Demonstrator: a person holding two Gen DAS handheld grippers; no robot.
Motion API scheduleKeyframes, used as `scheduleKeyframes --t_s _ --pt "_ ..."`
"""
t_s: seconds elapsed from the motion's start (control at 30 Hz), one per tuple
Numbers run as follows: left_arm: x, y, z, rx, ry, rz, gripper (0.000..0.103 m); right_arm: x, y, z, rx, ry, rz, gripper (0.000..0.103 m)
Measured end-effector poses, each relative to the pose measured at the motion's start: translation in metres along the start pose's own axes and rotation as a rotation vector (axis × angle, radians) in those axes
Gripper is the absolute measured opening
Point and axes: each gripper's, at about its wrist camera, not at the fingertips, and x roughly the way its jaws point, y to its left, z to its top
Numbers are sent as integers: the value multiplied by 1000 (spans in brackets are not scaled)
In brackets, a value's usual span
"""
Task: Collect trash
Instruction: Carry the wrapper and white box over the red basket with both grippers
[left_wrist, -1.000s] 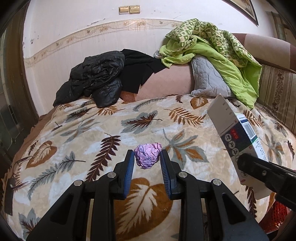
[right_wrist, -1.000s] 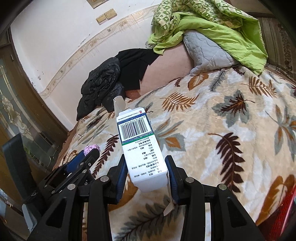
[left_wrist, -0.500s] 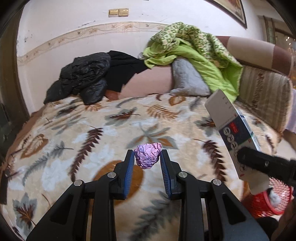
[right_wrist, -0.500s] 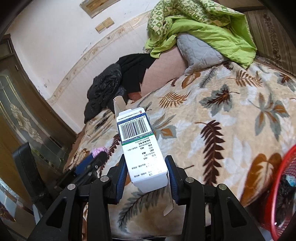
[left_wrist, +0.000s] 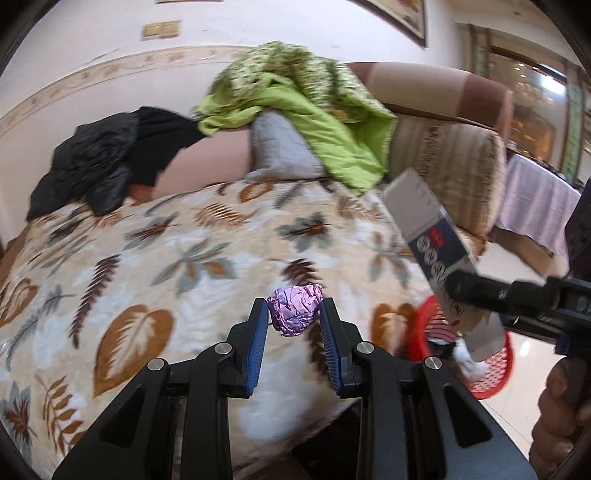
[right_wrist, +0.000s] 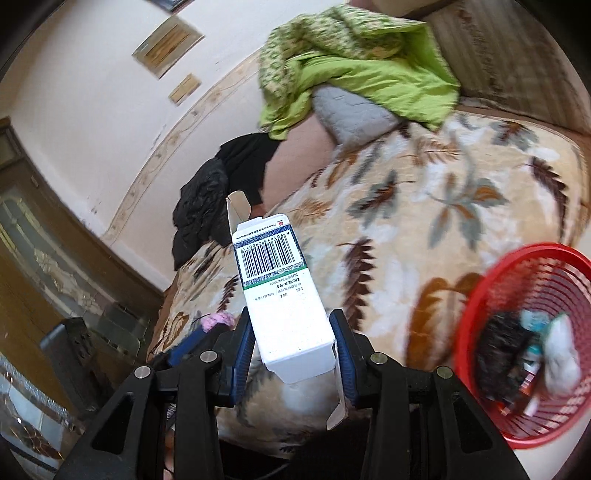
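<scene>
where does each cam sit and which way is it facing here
Left wrist: sits on the left hand-held gripper, looking forward and down over the leaf-patterned blanket; its jaws hold a crumpled purple foil ball; the person's right hand shows.
Right wrist: sits on the right hand-held gripper, facing the bed; it grips a white barcoded carton.
Both show the red mesh basket, the blanket, carton and foil.

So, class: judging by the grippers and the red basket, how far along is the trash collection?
Done: the red basket already holds trash. In hand: the left gripper grips a purple foil ball, the right gripper a white carton. Left: dropping both in.
</scene>
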Motion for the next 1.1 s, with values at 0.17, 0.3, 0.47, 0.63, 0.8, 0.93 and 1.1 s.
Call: scheduleKeyframes --t_s 0.17,0.3,0.47,0.63,0.8,0.93,1.1 --pt "4 -36 6 35 13 -105 28 -31 -47 -6 96 -13 -52 43" --pt "10 -64 9 71 31 -162 28 -55 -81 -9 163 -42 -106 43" --pt "22 -95 15 97 70 -218 28 -81 -109 -3 217 -89 -158 43" --pt "34 -128 17 149 99 -279 28 -98 -128 -2 257 -113 -192 44" --pt "52 -151 15 189 151 -335 28 -100 -145 -6 310 -110 -215 44" --pt "67 -162 11 199 192 -349 28 -102 -153 -6 321 -112 -228 44" --pt "83 -173 6 216 240 -364 28 -100 -159 -5 331 -110 -239 44"
